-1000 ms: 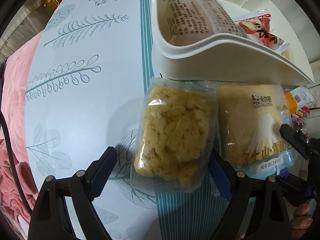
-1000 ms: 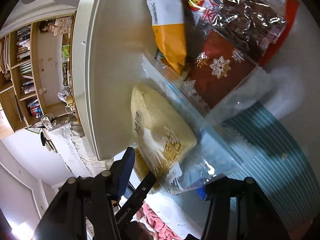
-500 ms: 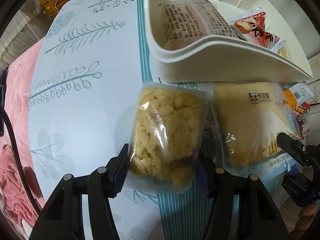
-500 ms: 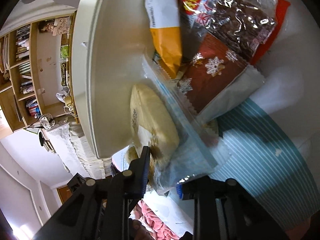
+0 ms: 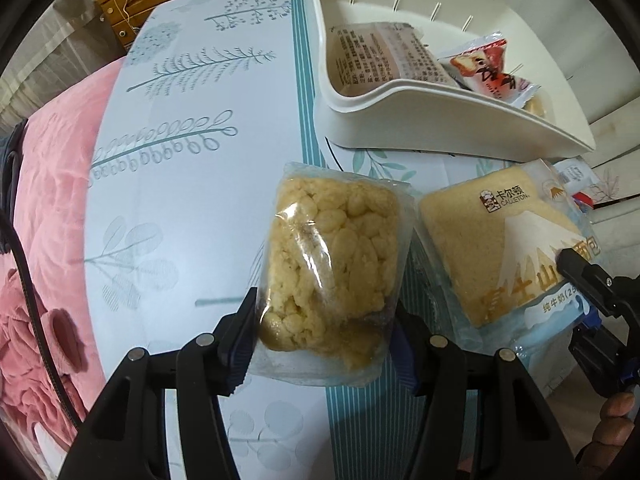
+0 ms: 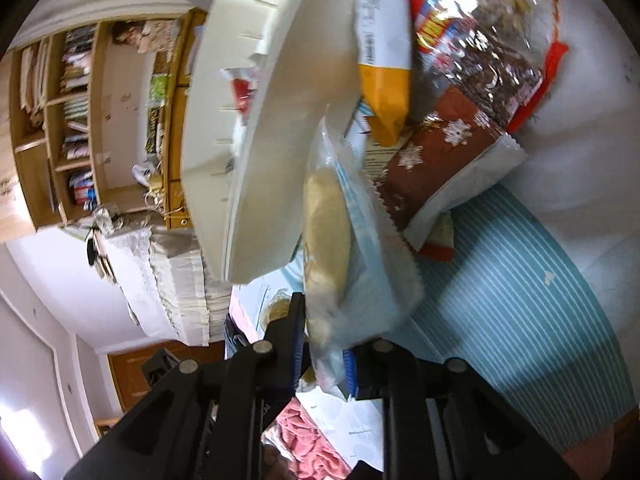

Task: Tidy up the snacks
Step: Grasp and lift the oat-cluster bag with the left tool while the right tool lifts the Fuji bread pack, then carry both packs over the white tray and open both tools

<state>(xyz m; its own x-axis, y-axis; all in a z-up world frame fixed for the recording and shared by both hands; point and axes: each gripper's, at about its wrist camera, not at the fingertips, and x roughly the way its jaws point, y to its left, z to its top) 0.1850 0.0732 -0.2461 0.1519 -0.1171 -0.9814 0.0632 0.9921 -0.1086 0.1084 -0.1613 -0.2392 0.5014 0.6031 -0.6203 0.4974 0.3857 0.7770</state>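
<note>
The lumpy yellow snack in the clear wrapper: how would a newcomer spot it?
Start at the white plastic bin on the leaf-print tablecloth. Just before it lie two pale packets; the crumbly snack pack is the left one, knobbly and unprinted, unlike the smooth Mount Fuji bread pack.

Bench (image 5: 192, 208) (leaf-print cloth, teal stripe) carries white snack tray (image 5: 440, 120); loose snack packets (image 6: 452, 160) lie beside it.

We see a lived-in home: a wooden bookshelf (image 6: 68, 128) crammed with books, a leaf-print tablecloth (image 5: 192, 152), a pink blanket (image 5: 48, 208), and a wooden drawer cabinet (image 5: 132, 4).
</note>
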